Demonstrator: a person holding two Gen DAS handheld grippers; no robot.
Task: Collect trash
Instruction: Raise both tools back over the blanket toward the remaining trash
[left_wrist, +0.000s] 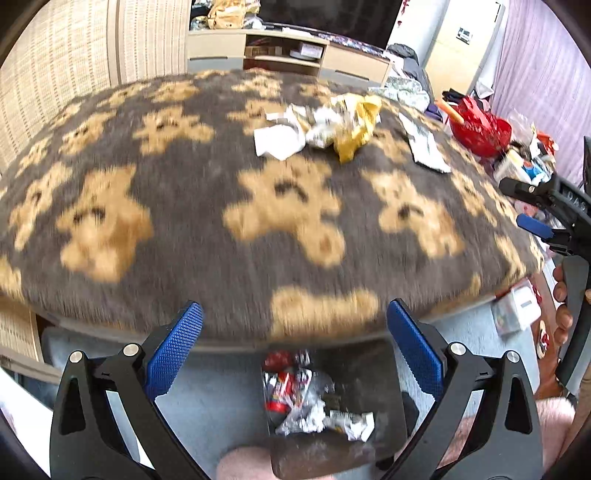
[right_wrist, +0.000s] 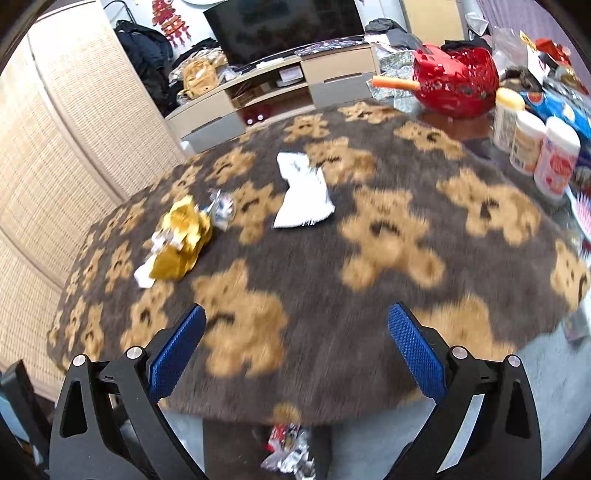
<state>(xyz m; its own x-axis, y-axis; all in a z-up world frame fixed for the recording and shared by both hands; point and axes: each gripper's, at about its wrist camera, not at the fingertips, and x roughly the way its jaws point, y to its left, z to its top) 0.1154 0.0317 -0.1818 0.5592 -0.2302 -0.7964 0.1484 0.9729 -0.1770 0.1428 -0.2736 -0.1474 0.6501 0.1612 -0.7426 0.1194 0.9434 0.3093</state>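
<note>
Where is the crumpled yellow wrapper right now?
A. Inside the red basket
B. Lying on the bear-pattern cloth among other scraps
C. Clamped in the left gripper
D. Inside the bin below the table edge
B: the yellow wrapper lies on the bear-pattern cloth beside white scraps, while both the left gripper and the right gripper are open and empty.

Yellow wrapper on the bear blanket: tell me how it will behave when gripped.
The yellow wrapper looks crumpled and thin, so it will probably crush flat and weigh little. Paper scraps touch it and may drag along.
</note>
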